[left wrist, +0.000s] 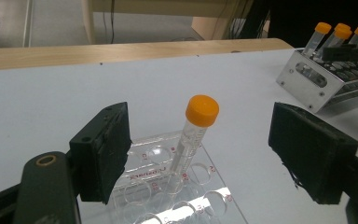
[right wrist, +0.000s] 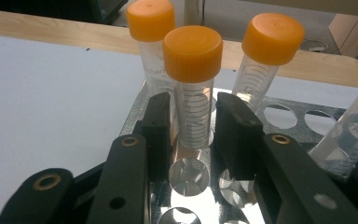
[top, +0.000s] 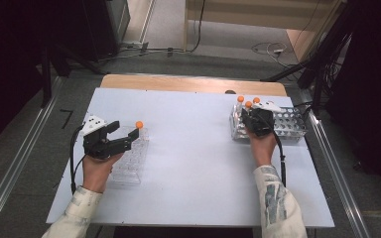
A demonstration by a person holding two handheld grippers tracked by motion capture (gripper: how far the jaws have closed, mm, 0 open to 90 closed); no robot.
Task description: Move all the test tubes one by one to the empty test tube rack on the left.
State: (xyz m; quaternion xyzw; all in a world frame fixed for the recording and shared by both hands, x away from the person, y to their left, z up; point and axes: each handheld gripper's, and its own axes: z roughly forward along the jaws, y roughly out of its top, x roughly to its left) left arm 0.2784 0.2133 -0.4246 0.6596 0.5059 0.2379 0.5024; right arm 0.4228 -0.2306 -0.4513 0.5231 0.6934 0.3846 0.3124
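An orange-capped clear tube stands slightly tilted in a clear plastic rack at the table's left. My left gripper is open, its pads wide apart on either side of the tube and not touching it; from above, this left gripper sits over the clear rack. At the right, a metal rack holds several orange-capped tubes. My right gripper is shut on the nearest tube, pads against its body below the cap, with the tube still seated in its hole. The high view shows the right gripper at the metal rack's left end.
Two more capped tubes stand just behind the gripped one, and another leans at the right edge. The white table surface spreads between the racks. A wooden strip borders the far edge.
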